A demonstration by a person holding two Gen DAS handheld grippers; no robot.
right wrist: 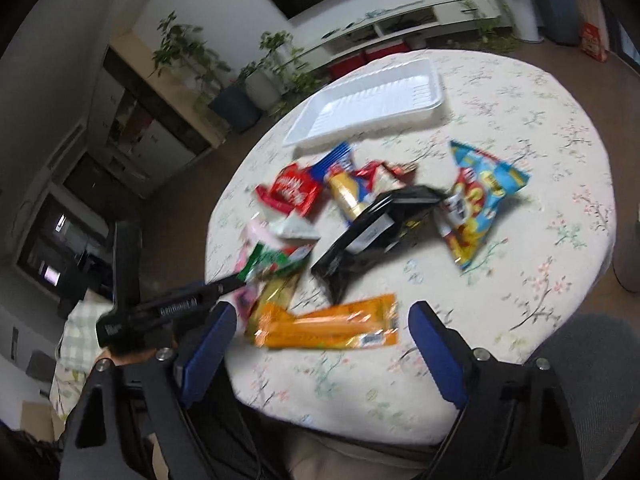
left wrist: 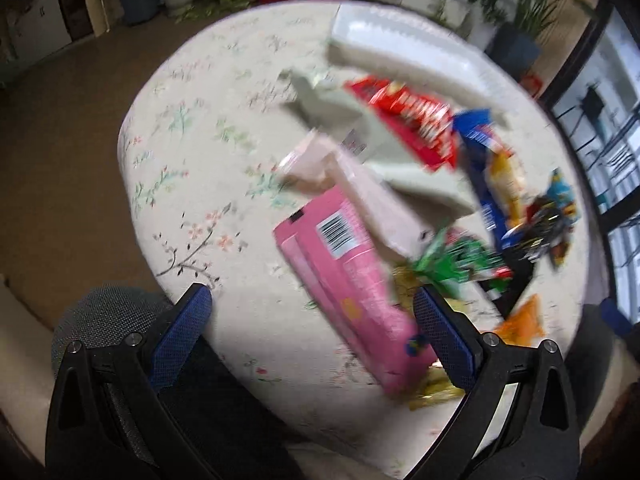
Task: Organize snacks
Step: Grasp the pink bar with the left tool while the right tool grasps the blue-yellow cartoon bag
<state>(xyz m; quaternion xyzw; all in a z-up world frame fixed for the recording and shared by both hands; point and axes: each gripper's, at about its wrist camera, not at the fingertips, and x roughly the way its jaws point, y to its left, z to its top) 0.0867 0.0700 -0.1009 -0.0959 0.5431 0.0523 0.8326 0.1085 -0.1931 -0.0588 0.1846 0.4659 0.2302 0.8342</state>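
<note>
Snacks lie heaped mid-desk (right wrist: 520, 360), near of the white tray (right wrist: 368, 108). Left gripper (left wrist: 312, 300) has its fingers (left wrist: 180, 332) spread wide around the near end of a pink box (left wrist: 344, 280), though blur hides whether they touch it. Right gripper (right wrist: 320, 320) fingers (right wrist: 436, 352) gape apart, empty, just near of an orange packet (right wrist: 332, 320).

Motion blur smears every snack packet's lettering in both views; the yellow packet (left wrist: 430, 390) at five o'clock lies largely hidden beneath the pink box (left wrist: 348, 280).
</note>
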